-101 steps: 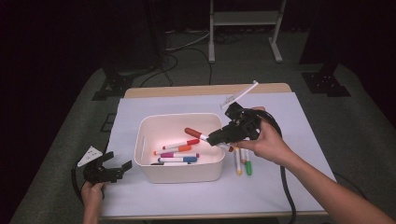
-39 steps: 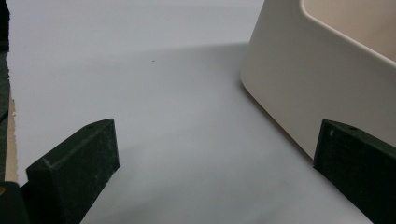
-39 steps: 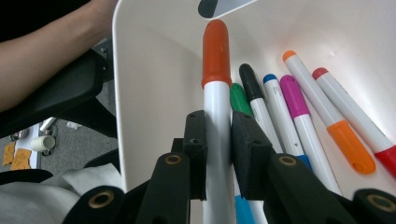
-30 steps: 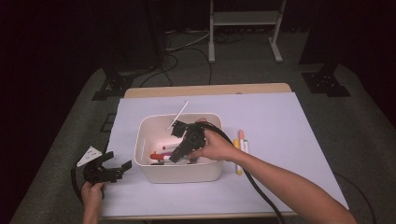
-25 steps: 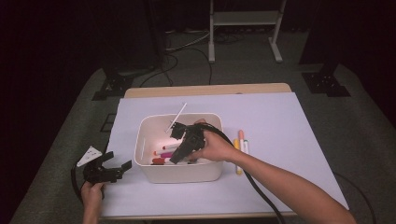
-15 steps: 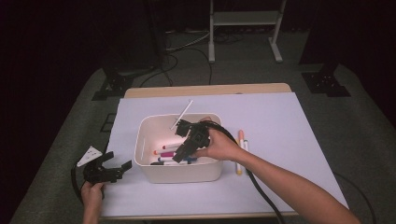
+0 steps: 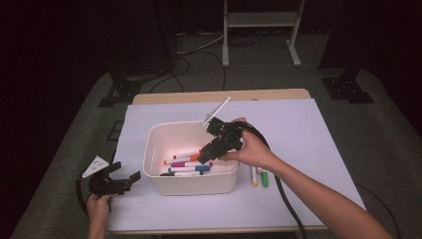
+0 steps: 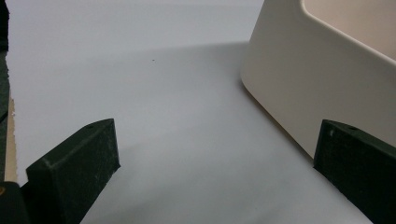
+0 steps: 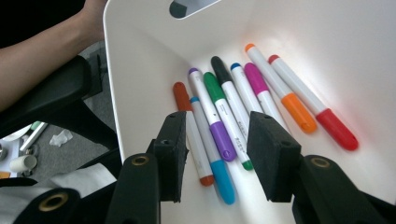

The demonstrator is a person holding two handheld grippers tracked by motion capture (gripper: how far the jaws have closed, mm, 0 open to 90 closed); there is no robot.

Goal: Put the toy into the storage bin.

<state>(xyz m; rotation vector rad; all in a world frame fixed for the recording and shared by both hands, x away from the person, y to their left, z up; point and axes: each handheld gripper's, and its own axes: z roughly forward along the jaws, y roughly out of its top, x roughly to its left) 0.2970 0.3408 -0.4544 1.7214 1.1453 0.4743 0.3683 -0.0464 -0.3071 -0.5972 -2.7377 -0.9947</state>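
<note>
- Right gripper (image 9: 217, 154) is hovering over coloured felt markers (image 9: 219, 121) lying inside the white plastic tub (image 7: 189, 181); its jaws, just opening, are gripping nothing.
- Left gripper (image 7: 110, 183) is resting wide open beside the tub on the white sheet (image 7: 318, 139).

markers (image 9: 233, 116) in bin (image 7: 154, 149) — two markers (image 7: 259, 177) right of bin | bin mid-table (image 7: 323, 149)

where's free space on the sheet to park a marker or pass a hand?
Bare white sheet right of the bin, beyond the two loose markers; also the strip behind the bin. Left of the bin is narrower, with the left claw open there. Bin floor is crowded with markers; the right claw, just opened and empty, sits over them.
</note>
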